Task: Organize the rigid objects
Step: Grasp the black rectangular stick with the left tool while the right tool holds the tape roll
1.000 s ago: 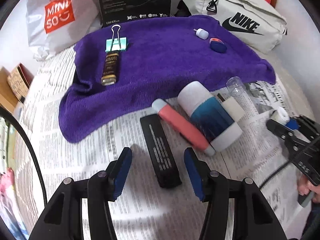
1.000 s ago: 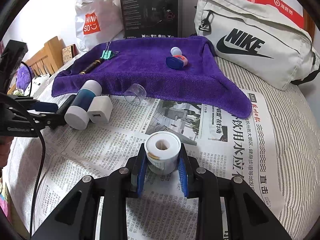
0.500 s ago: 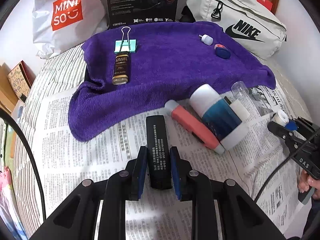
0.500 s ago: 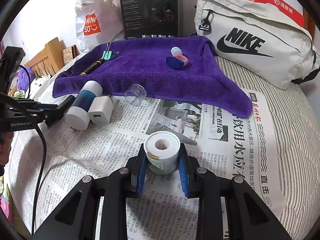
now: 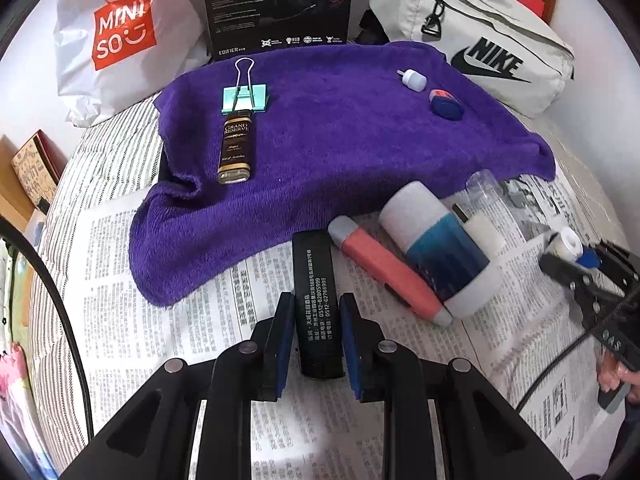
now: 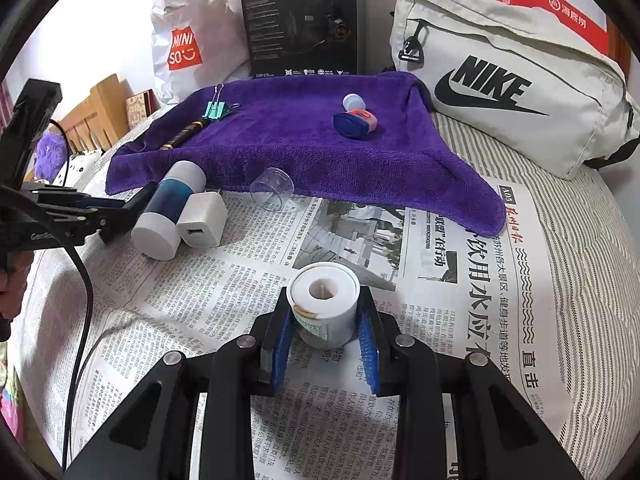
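My left gripper [image 5: 316, 312] is shut on a flat black box with white print [image 5: 315, 280] lying on newspaper just below the purple towel [image 5: 340, 128]. My right gripper [image 6: 325, 312] is shut on a small white round bottle [image 6: 323, 300], above the newspaper; it also shows at the right edge of the left wrist view [image 5: 570, 244]. On the towel lie a teal binder clip [image 5: 245, 98], a dark gold-labelled tube [image 5: 235, 148], a small white cap [image 5: 414, 79] and a blue-lidded container [image 5: 446, 105].
Beside the black box lie a coral tube [image 5: 386, 272], a blue-and-white bottle [image 5: 436, 248], a white USB charger [image 6: 202, 220] and a clear cup [image 6: 272, 188]. A Nike bag [image 6: 508, 76], a black box [image 6: 304, 20] and a Miniso bag [image 5: 120, 36] stand behind the towel.
My left gripper has moved forward over the flat black box and closed from wide open onto it. My right gripper still holds the white bottle, almost unmoved.
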`<state>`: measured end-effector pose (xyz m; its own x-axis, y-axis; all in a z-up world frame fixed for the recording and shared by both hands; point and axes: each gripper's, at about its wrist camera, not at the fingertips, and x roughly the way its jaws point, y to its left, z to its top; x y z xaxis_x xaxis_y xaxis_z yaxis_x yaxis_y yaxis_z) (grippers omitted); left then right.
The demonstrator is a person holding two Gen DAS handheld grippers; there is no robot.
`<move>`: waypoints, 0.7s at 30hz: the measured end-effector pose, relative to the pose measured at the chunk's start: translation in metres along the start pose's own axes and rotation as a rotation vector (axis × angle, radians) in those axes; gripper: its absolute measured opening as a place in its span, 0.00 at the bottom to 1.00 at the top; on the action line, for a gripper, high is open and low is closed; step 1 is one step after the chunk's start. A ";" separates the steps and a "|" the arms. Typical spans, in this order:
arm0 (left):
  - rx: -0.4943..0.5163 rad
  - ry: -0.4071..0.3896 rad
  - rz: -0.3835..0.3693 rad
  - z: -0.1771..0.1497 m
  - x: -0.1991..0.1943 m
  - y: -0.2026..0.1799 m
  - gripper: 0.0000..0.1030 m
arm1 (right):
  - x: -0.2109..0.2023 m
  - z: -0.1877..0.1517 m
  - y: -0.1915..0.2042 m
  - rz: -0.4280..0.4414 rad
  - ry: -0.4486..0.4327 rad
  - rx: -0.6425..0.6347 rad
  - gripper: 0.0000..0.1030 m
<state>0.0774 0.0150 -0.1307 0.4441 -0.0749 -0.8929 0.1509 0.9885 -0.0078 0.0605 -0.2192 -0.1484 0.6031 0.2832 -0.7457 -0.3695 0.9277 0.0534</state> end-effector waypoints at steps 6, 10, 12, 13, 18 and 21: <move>0.014 0.005 0.003 0.008 0.004 -0.001 0.22 | 0.001 0.000 0.003 0.001 0.002 -0.012 0.36; 0.014 0.001 0.008 0.012 0.007 -0.003 0.22 | 0.001 0.000 0.003 0.003 0.001 -0.012 0.36; 0.022 -0.003 0.012 0.011 0.007 -0.004 0.22 | 0.001 0.000 0.003 0.002 0.001 -0.012 0.36; 0.021 -0.007 0.008 0.010 0.007 -0.003 0.22 | 0.001 0.000 0.003 0.003 0.001 -0.011 0.36; 0.005 -0.007 -0.036 0.005 0.002 0.003 0.21 | 0.001 0.000 0.003 0.002 0.001 -0.012 0.34; 0.015 -0.003 -0.029 0.001 -0.004 0.005 0.21 | 0.000 0.001 0.000 0.006 0.010 0.000 0.28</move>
<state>0.0769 0.0200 -0.1268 0.4420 -0.1036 -0.8910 0.1766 0.9839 -0.0268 0.0618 -0.2190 -0.1478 0.5940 0.2862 -0.7518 -0.3732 0.9260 0.0576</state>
